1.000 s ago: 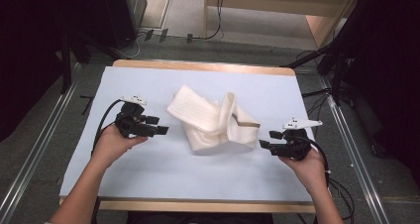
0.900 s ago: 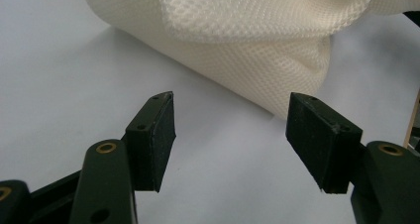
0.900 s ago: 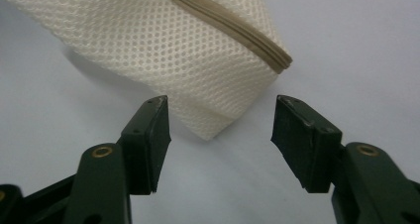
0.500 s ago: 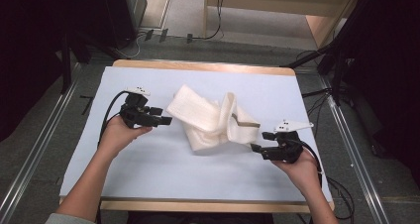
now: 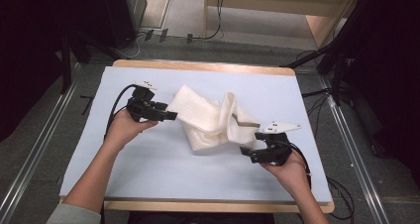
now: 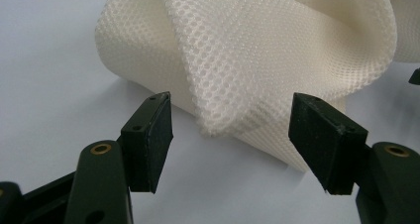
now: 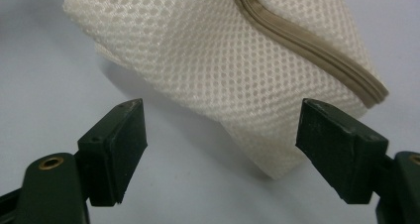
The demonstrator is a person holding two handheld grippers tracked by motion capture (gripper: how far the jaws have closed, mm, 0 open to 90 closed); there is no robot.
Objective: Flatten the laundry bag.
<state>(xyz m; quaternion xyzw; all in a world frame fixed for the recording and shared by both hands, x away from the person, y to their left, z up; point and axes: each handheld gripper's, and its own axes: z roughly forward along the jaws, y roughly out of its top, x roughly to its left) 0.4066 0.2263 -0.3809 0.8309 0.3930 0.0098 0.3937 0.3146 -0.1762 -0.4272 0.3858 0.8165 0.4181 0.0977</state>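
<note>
The crumpled white mesh cloth lies near the middle of the pale blue desk, and I take it as my landmark; my left gripper sits at the cloth's left end, its tips just at the fabric's edge, and its own view shows the jaws spread wide with a folded corner of the mesh cloth between them but not pressed by either pad; my right gripper sits at the cloth's lower right corner, its jaws having just been opening and now released, standing wide with the corner of the mesh cloth ahead of and partly between them, untouched; a tan piped seam runs along that corner; in the high view the folds hide the cloth's underside and I cannot make out how its layers overlap; its far end is cut off in both gripper views; I can read no label or writing on the cloth.
</note>
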